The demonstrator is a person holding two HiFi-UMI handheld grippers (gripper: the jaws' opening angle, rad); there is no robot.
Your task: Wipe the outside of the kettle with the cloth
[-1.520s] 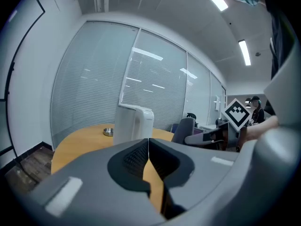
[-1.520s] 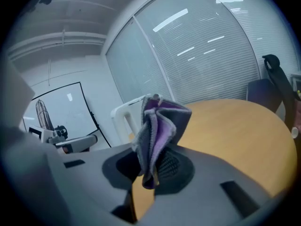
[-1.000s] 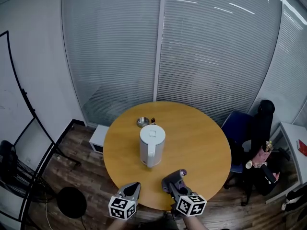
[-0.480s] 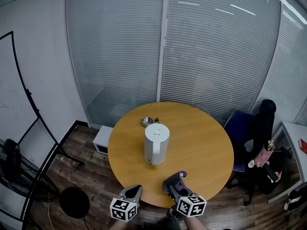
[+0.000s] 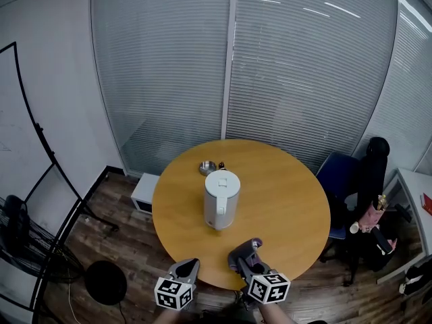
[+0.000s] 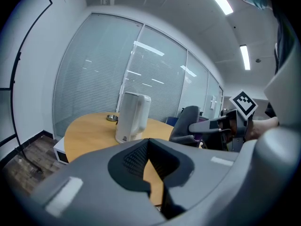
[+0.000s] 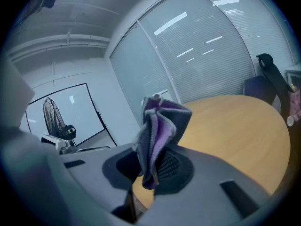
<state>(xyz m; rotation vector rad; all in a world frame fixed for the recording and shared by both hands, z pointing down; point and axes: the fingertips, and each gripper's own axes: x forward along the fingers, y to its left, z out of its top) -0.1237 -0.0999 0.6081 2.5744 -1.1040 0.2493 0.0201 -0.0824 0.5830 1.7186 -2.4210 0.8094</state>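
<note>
A: Grippers, quick?

B: Left gripper [image 5: 187, 265] has its jaws pressed together, nothing in them. Right gripper [image 7: 150, 166] is clamped on the cloth [image 7: 162, 126], purple-grey and folded, sticking up past the tips.

A: Kettle?

B: Kettle [image 5: 221, 199] stands upright near the middle of the round table [image 5: 283, 201], lid on. Both grippers are at the near edge, well apart from it.

A: Which way from the cloth?

B: Ahead and slightly left of the right gripper, roughly between the two. The right one looks a touch nearer. The kettle's long axis is vertical, so I'd guess the cloth goes forward to the near wall first. The left is free to steady it.
</note>
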